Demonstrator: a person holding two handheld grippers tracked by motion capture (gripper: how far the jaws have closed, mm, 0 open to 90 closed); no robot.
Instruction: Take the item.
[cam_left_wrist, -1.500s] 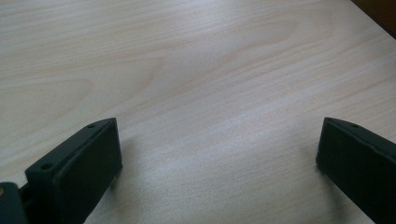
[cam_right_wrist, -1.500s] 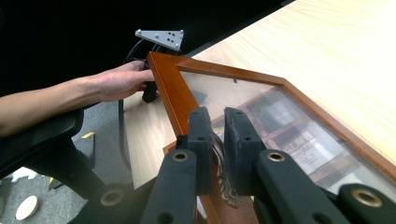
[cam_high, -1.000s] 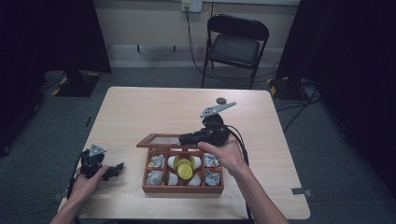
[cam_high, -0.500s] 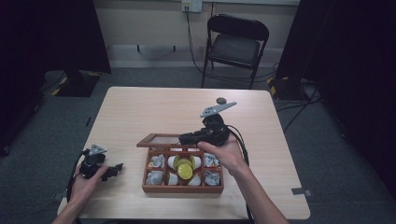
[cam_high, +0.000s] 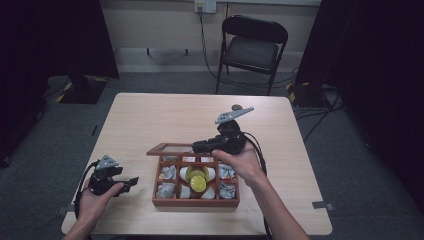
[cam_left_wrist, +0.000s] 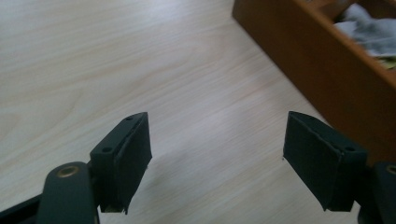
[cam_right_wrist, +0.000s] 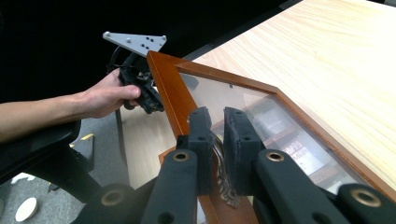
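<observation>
A wooden compartment box (cam_high: 195, 202) sits at the table's near middle, holding grey foil packets (cam_high: 168, 172) and a yellow-green round piece (cam_high: 197, 183). Its glass-paned lid (cam_high: 170, 149) stands raised at the box's far edge. My right gripper (cam_high: 197, 146) is at that lid. In the right gripper view the right gripper (cam_right_wrist: 218, 135) is shut on the small metal clasp (cam_right_wrist: 220, 161) on the lid frame (cam_right_wrist: 168, 88). My left gripper (cam_high: 131, 182) rests on the table left of the box. Its jaws stand wide apart, the left gripper (cam_left_wrist: 217, 158) holding nothing, with the box wall (cam_left_wrist: 317, 65) to its right.
A folding chair (cam_high: 252, 47) stands beyond the table's far edge. Bare tabletop (cam_high: 165, 117) stretches behind the box. A small dark object (cam_high: 236, 106) lies on the table behind my right gripper. Cables trail from both grippers toward the near edge.
</observation>
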